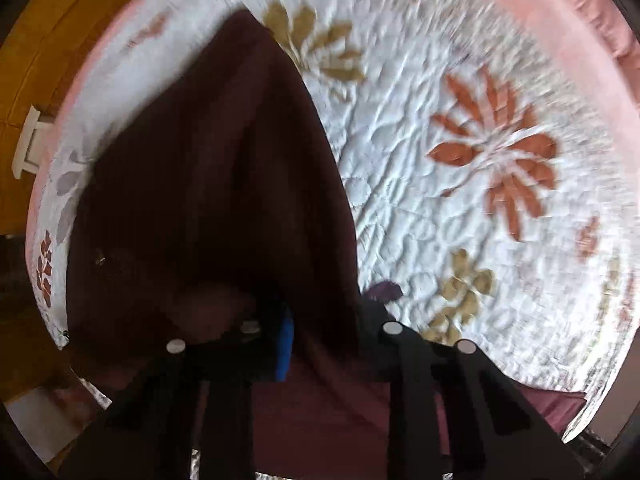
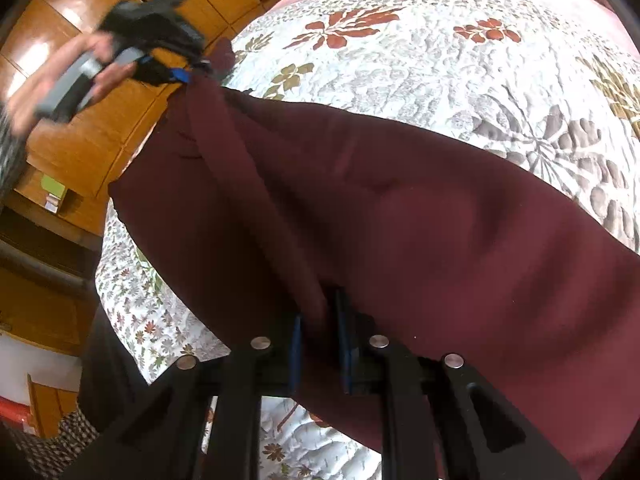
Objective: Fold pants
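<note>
Because the pants [image 2: 400,220] are soft and floppy, they sag and bend wherever nothing holds them, so it is best to grab them at an edge or a corner, not in the middle. They look light, and the dark red cloth should not slip much. Right now they hang stretched between the two claws, above the bed [image 2: 440,60] with its flowery quilt. The right claw [image 2: 320,344] points forward and up, and it pinches a bunch of the cloth between its blue pads. The left claw [image 1: 316,332] is held up high and seems to pinch the other end, but that picture is blurry.
</note>
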Tool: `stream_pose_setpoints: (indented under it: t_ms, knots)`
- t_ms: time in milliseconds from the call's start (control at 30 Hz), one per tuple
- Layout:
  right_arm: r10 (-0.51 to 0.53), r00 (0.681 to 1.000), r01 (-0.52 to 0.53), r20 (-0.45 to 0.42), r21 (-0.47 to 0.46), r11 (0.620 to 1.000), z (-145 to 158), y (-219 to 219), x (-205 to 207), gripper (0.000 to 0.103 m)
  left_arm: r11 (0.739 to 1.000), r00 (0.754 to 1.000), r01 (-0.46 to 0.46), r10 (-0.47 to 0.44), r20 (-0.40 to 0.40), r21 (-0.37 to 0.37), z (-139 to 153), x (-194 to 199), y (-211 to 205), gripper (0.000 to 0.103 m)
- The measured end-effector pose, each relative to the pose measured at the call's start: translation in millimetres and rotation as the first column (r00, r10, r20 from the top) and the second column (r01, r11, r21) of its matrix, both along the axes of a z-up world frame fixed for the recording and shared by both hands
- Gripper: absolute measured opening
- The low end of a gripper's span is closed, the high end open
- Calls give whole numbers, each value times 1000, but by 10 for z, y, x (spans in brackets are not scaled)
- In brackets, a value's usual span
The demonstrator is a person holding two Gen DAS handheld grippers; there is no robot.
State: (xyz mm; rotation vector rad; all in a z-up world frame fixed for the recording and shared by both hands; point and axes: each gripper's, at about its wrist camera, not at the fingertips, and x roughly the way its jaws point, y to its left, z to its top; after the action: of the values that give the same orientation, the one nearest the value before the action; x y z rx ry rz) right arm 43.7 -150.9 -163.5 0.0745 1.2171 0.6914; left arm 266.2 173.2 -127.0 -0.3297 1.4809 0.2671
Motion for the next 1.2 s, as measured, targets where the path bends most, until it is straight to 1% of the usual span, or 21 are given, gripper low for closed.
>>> stream_pose_setpoints:
  t_ms: [67, 133, 200, 267, 367, 500, 533, 567, 633, 700, 767, 833, 867, 900, 933, 967, 1033, 1100, 1133, 1167, 1200]
  knots:
    - [5, 1000, -5, 9, -12, 1000, 15, 7, -16, 14, 1000, 991, 2, -2, 137, -2, 281, -376, 16, 22]
    - [7, 1000, -7, 16, -26, 1000, 25, 15, -38, 14, 1000, 966, -10, 9, 259, 3, 498, -823, 31, 22]
    - [6, 1000, -5, 17, -30, 1000, 41, 6, -66, 14, 999, 941, -35, 38, 336, -14, 566, -1288, 92, 22]
    - [6, 1000, -5, 17, -36, 999, 51, -1, -97, 15, 995, 920, -80, 94, 382, -53, 512, -1661, 247, 22]
    - [18, 1000, -16, 23, -64, 998, 76, 11, -177, 16, 989, 899, -131, 150, 411, -74, 308, -2180, 310, 21]
    - [9, 1000, -7, 19, -89, 996, 71, 28, -228, 17, 976, 901, -175, 211, 379, -127, -84, -2472, 383, 19]
    - [7, 1000, -5, 20, -100, 995, 79, 43, -231, 17, 970, 900, -192, 236, 367, -153, -166, -2529, 407, 21]
    - [9, 1000, -6, 24, -110, 994, 86, 55, -235, 16, 961, 895, -210, 263, 360, -180, -237, -2592, 442, 29]
    - [12, 1000, -8, 29, -129, 992, 93, 78, -247, 17, 943, 875, -230, 308, 372, -241, -289, -2681, 492, 41]
    - [27, 999, -24, 19, -133, 991, 90, 87, -247, 18, 925, 854, -243, 346, 388, -290, -313, -2723, 597, 42]
    - [19, 1000, -17, 9, -132, 991, 83, 92, -233, 18, 907, 830, -280, 393, 395, -315, -281, -2722, 711, 53]
    - [12, 1000, -11, 5, -133, 991, 81, 88, -229, 18, 874, 801, -326, 457, 387, -359, -270, -2747, 859, 53]
    - [9, 1000, -8, 4, -134, 991, 82, 89, -228, 18, 866, 795, -341, 473, 380, -366, -278, -2755, 904, 46]
    - [6, 1000, -5, 5, -135, 991, 83, 92, -227, 18, 865, 799, -362, 480, 362, -348, -301, -2756, 929, 36]
    - [6, 1000, -5, 8, -137, 991, 84, 89, -239, 18, 872, 815, -386, 475, 330, -302, -345, -2746, 930, 22]
    - [8, 1000, -7, 12, -140, 990, 82, 94, -245, 18, 876, 831, -391, 468, 300, -283, -447, -2712, 899, 21]
    - [4, 1000, -3, 7, -135, 991, 58, 87, -256, 23, 884, 840, -375, 452, 301, -279, -511, -2680, 873, 22]
    - [-11, 1000, 10, -14, -91, 996, 70, 41, -265, 31, 900, 848, -340, 419, 325, -273, -434, -2719, 831, 26]
    - [-31, 999, 30, -25, -68, 997, 100, -15, -272, 32, 906, 851, -316, 402, 338, -283, -343, -2755, 772, 37]
    - [-49, 998, 47, -31, -47, 998, 135, -75, -291, 33, 909, 854, -297, 390, 344, -294, -277, -2843, 748, 54]
    - [-59, 998, 59, -34, -27, 998, 167, -122, -311, 35, 912, 862, -271, 373, 344, -308, -207, -2869, 645, 63]
